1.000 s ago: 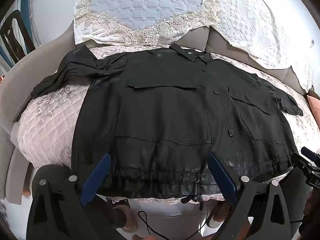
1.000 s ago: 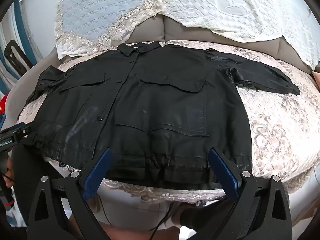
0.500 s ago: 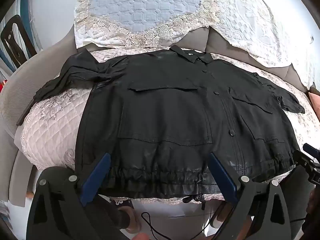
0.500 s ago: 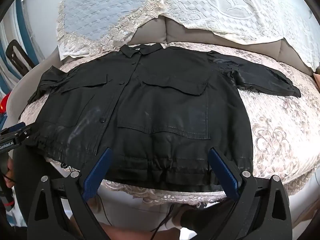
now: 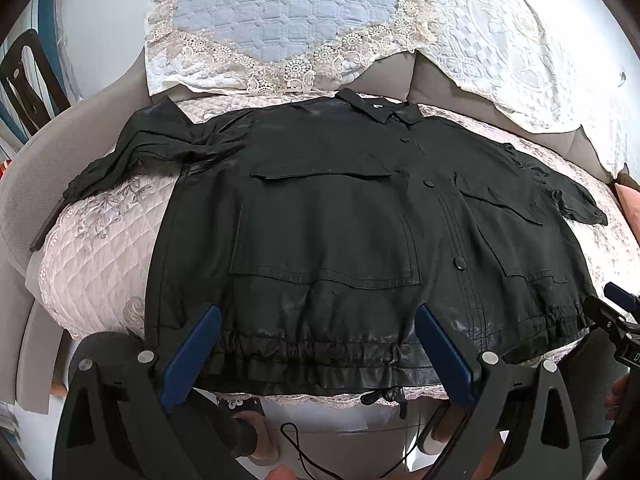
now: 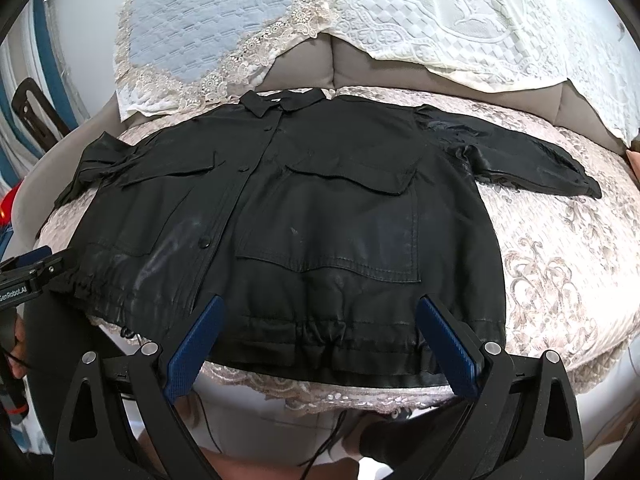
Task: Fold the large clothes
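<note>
A black jacket (image 5: 340, 220) (image 6: 304, 208) lies flat and face up on a sofa seat, collar toward the backrest and gathered hem at the front edge. Both sleeves spread out to the sides. My left gripper (image 5: 318, 344) hovers open just above the left part of the hem, with nothing between its blue pads. Over the right part of the hem my right gripper (image 6: 320, 340) is open too and holds nothing. The right gripper's tip (image 5: 616, 312) shows at the far right of the left wrist view, and the left gripper's tip (image 6: 32, 268) shows at the left of the right wrist view.
A pale quilted lace-edged cover (image 5: 100, 248) (image 6: 560, 264) lies on the sofa seat under the jacket. A blue and white lace throw (image 5: 288, 20) (image 6: 440, 12) drapes the backrest. A grey armrest (image 5: 48, 168) rises at the left. The person's feet and a thin black cord (image 5: 304, 452) are below the seat.
Both grippers have drawn back slightly from the jacket and risen a little, so the hem sits lower in both views. The jacket has not moved.
</note>
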